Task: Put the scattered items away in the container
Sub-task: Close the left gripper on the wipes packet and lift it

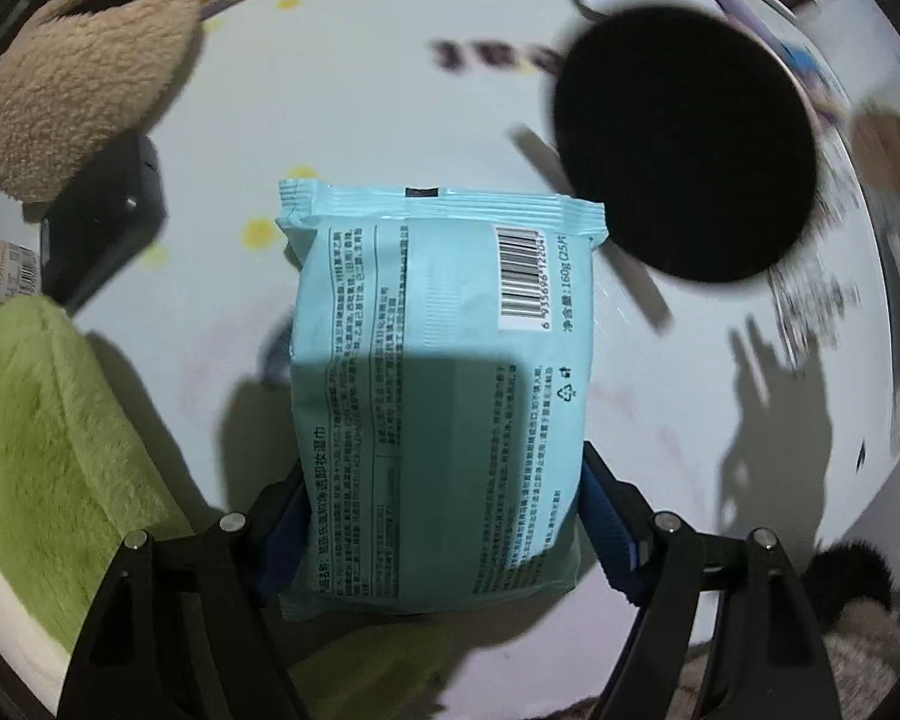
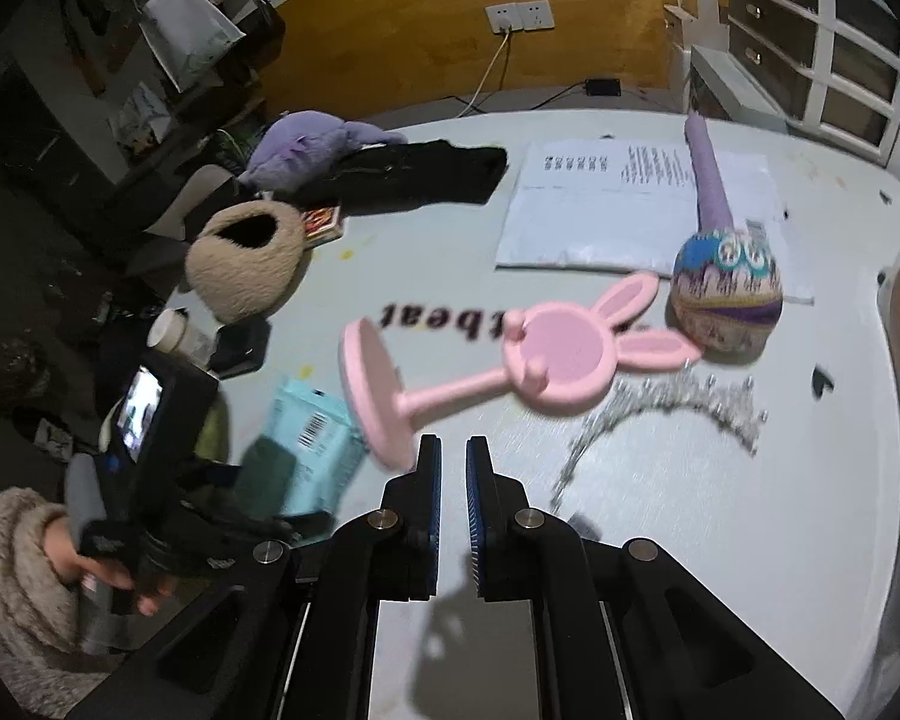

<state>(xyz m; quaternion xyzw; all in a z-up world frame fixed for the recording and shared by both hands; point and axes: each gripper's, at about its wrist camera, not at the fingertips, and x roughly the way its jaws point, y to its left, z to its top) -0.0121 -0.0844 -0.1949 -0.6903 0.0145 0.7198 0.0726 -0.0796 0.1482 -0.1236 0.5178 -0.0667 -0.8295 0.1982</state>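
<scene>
The left hand-held gripper (image 1: 444, 516) is clamping a pale blue wipes pack (image 1: 444, 384) by its near end, the blue pads pressing in on both long sides, so the pack is sticking out forward above the desk (image 1: 360, 96). The right hand-held gripper (image 2: 452, 456) is holding nothing, its fingers standing nearly together with a narrow gap, hovering over the desk just near of the pink bunny stand (image 2: 510, 366).

The step in hand looks like carrying the pack to the container. Which container is meant is not certain; the beige fleece basket (image 1: 84, 72) at far left seems likeliest, with the green plush (image 1: 72, 432) at near left. The next move probably calls for swinging the pack left and far, over the basket's opening, then letting go. The black disc (image 1: 684, 144) lies at far right.
</scene>
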